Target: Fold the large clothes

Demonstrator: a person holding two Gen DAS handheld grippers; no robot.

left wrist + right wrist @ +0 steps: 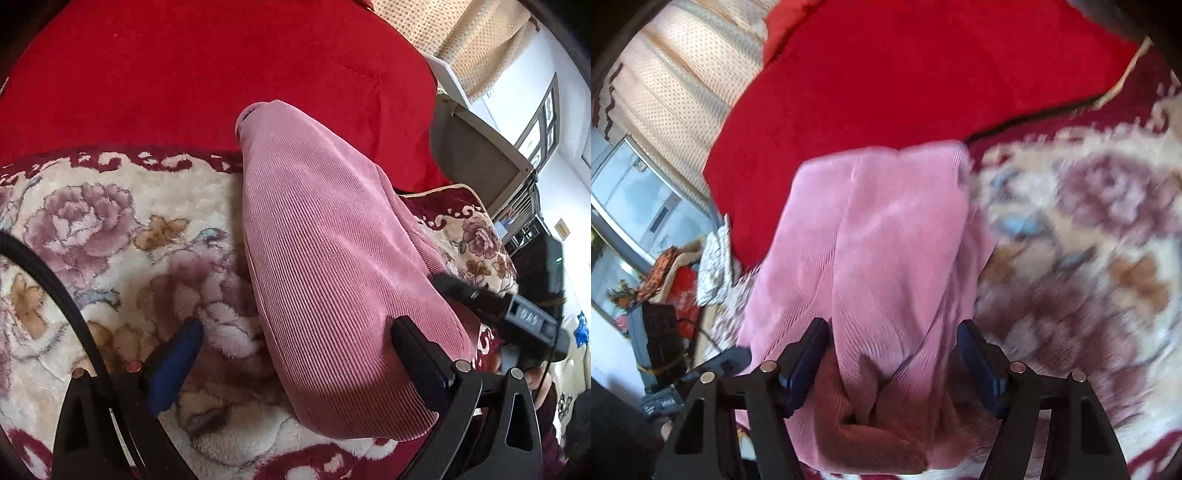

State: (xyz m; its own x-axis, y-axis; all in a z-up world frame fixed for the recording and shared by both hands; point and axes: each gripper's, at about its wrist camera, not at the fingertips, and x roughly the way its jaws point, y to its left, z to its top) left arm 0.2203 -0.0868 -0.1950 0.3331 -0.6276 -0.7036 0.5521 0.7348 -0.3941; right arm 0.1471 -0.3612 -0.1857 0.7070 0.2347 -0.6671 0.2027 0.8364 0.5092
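A red blanket (207, 74) covers the far part of the bed, and a plush flowered blanket (110, 229) in cream, mauve and dark red lies nearer, under both tools. On the flowered blanket lies the pink corduroy garment (332, 266), folded into a long bundle whose narrow far end reaches onto the red blanket.

The left gripper (295, 354) has its jaws spread wide. Its blue left finger (173, 365) is over the flowered blanket, clear of the cloth, while the black right finger (421, 358) lies against the near end of the garment; nothing is pinched. To its right the other tool (517, 317) shows at the garment's far edge.

The right gripper (892, 354) also stands open, with the near end of the garment (871, 236) bunched between its fingers (809, 354). The cloth fills most of the gap, but the picture is blurred and the pads do not appear to press on it.

Beside the bed hangs a dotted beige curtain (676, 88), with a window (635, 206) below it in the right wrist view. A heap of cloths (701, 273) sits near the window.
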